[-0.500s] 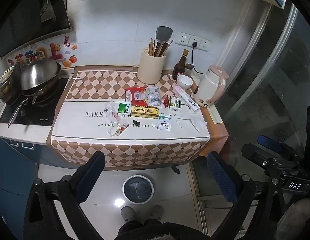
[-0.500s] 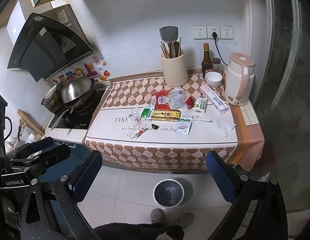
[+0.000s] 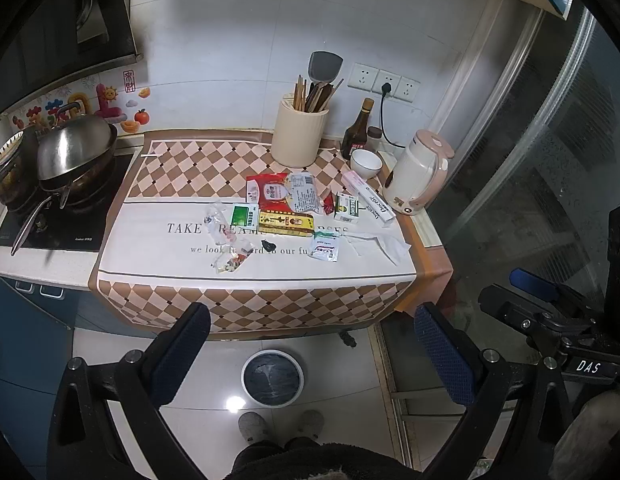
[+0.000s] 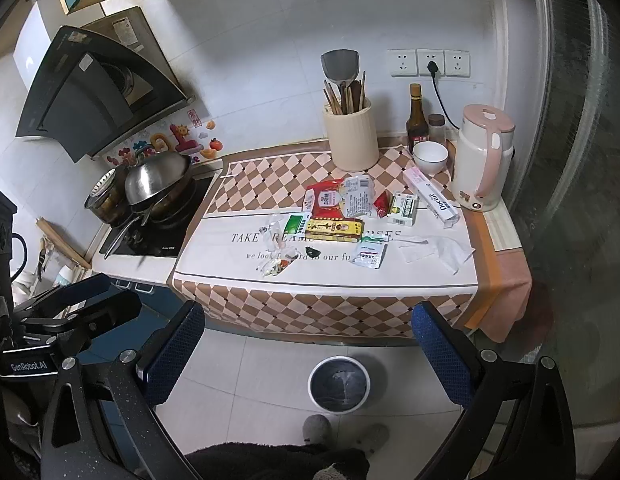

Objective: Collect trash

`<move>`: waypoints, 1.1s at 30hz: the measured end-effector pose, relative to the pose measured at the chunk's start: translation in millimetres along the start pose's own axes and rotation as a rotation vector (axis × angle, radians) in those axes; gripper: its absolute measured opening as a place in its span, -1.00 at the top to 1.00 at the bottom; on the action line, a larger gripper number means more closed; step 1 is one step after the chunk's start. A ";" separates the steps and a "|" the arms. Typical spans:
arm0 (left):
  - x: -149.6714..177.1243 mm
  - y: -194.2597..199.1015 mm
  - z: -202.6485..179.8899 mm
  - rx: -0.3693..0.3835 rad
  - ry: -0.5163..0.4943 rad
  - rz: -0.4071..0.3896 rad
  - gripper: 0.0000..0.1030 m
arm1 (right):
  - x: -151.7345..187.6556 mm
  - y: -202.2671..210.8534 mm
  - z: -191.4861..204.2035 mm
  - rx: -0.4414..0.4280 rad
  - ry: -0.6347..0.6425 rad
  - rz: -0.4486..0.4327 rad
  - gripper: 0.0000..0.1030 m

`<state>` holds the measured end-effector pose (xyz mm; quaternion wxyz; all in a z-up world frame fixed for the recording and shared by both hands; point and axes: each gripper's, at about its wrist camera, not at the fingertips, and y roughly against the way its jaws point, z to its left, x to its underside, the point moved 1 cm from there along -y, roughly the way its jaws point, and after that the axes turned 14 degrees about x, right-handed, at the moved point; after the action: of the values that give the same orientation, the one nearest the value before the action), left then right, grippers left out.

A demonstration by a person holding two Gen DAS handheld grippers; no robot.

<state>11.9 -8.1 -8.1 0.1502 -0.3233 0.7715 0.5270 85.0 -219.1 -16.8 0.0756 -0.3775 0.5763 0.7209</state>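
Note:
Trash lies scattered on the cloth-covered counter (image 3: 150,256): a red snack bag (image 3: 270,194), a yellow box (image 3: 285,222), a green packet (image 3: 244,216), clear wrappers (image 3: 229,262), a white sachet (image 3: 325,249), crumpled tissue (image 3: 384,245), a small green-white box (image 3: 348,208) and a long white box (image 3: 370,198). A round bin (image 3: 272,378) with a dark liner stands on the floor below; it also shows in the right wrist view (image 4: 338,384). My left gripper (image 3: 310,356) and right gripper (image 4: 308,348) are both open and empty, held well back from the counter above the floor.
A utensil holder (image 3: 298,140), sauce bottle (image 3: 356,132), white bowl (image 3: 366,162) and pink kettle (image 3: 418,178) stand at the counter's back right. A wok with a lid (image 3: 74,156) sits on the hob at left. A glass door (image 3: 550,160) is at right.

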 end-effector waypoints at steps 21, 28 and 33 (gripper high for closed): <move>0.8 1.8 6.0 0.009 -0.001 0.004 -1.00 | -1.9 -5.8 1.6 -0.003 0.003 0.010 -1.00; -0.4 -8.4 1.4 0.008 0.001 0.007 -1.00 | -4.0 -5.6 1.4 -0.003 0.002 0.014 -1.00; -0.9 -8.9 0.5 0.008 0.001 0.008 -1.00 | 0.2 -6.9 7.3 -0.003 0.007 0.014 -1.00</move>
<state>18.4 -9.5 -14.1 0.1489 -0.3200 0.7749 0.5244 85.3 -210.4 -21.9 0.0677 -0.3761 0.5781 0.7210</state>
